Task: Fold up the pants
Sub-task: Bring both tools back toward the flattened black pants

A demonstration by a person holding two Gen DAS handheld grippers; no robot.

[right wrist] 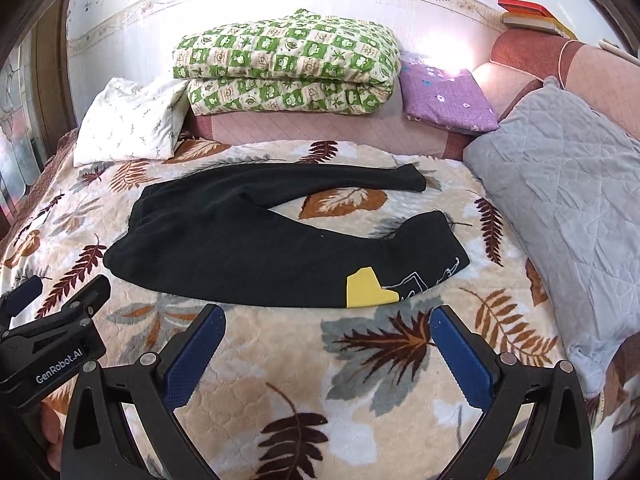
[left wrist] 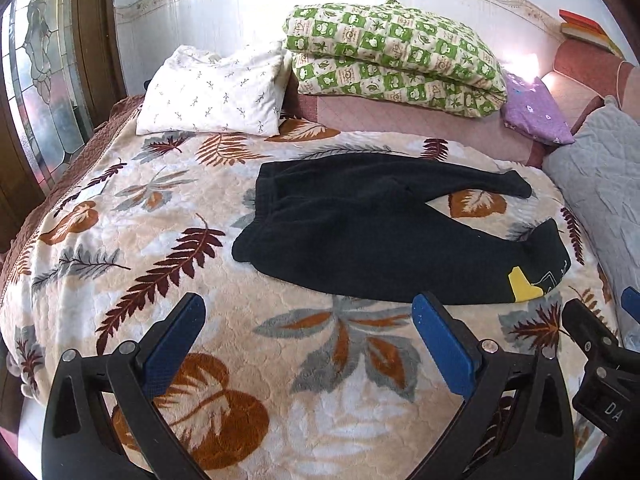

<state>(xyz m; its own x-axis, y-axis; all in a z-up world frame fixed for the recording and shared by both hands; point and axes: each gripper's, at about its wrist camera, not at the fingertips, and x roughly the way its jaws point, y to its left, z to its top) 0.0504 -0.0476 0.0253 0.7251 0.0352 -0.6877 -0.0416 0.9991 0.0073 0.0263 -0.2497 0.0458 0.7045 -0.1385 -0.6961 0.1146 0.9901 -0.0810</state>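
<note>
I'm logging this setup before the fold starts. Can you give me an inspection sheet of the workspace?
Surface: leaf-print blanket over a bed, lying smooth.
Job's things: black pants spread flat, legs apart, waistband to the left, yellow patch on the near leg; not yet folded.
Clutter: white pillow, folded green checked quilt, purple cushion, grey quilted pillow, all clear of the pants.
Grippers: left gripper and right gripper both open, empty, short of the pants' near edge.
Cables: nothing seen.
Surroundings: white wall, patterned glass door at left, books on the headboard at right.
</note>
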